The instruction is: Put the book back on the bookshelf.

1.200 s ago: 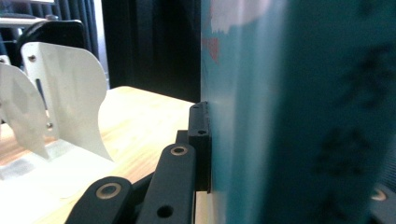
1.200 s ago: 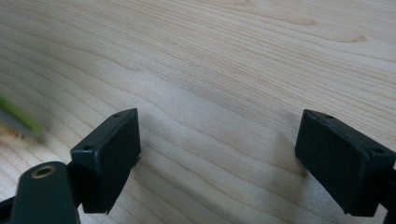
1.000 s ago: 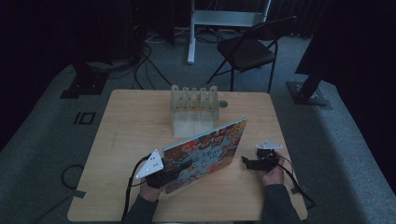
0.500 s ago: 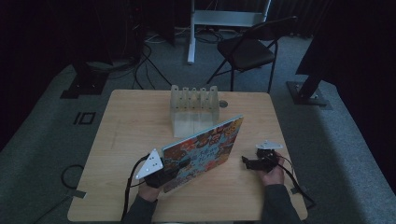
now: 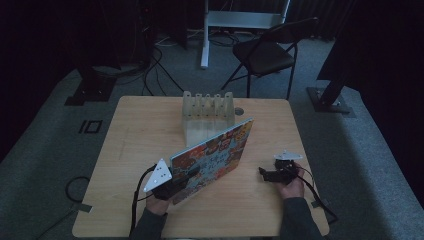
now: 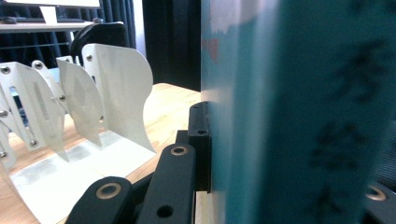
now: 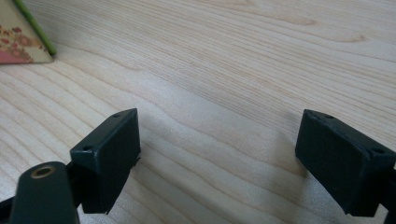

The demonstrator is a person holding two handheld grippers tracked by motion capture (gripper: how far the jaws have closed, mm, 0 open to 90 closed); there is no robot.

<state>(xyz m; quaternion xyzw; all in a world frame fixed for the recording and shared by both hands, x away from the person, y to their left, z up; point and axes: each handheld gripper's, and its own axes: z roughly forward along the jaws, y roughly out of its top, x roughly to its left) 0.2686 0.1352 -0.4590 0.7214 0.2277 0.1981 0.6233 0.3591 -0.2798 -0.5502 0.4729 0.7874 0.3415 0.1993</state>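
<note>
A large book [image 5: 215, 152] with a colourful cover stands tilted on edge across the middle of the wooden table [image 5: 140, 130]. My left gripper [image 5: 182, 182] is shut on its near-left end. In the left gripper view one black finger [image 6: 200, 140] presses flat against the book's teal cover [image 6: 299, 112]. My right gripper [image 5: 262, 173] rests on the table to the right of the book, pointing left, with its jaws open over bare wood [image 7: 219, 154]. A patterned corner with a green edge [image 7: 23, 37] lies at the far left of the right gripper view.
A white rack [image 5: 207, 115] with several upright dividers stands at the back middle of the table, just behind the book, and shows close up [image 6: 93, 102] in the left gripper view. A folding chair [image 5: 265, 52] and stand legs are on the floor beyond the table.
</note>
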